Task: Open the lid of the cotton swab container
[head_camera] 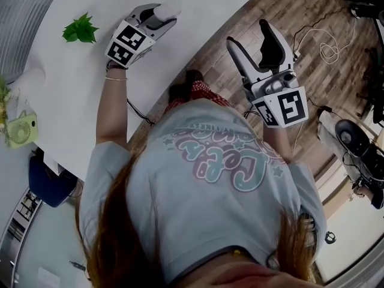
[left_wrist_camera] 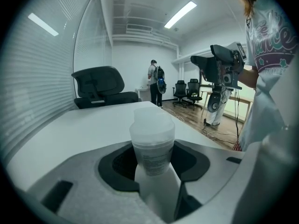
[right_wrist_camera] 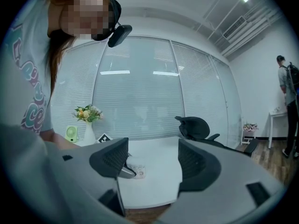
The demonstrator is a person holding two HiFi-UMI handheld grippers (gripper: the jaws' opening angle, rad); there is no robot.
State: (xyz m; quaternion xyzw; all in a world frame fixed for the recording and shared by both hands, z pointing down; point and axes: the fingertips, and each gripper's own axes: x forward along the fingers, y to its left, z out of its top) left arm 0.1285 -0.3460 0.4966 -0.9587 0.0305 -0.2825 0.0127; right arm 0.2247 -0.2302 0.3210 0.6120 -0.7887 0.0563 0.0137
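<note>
Left tool [left_wrist_camera: 153, 164] is clamped on the container [left_wrist_camera: 152, 146] over the worktop [left_wrist_camera: 79, 134], pads on the body below the lid [left_wrist_camera: 150, 120]. Right tool [head_camera: 259, 45] hangs off the edge, jaws apart, empty. Best to hold the body firm and bring the right in level, gripping the lid only.

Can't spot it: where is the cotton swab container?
The cotton swab container stands on the white table, upper left in the head view, between the left gripper's jaws, right of the green leaves.
</note>
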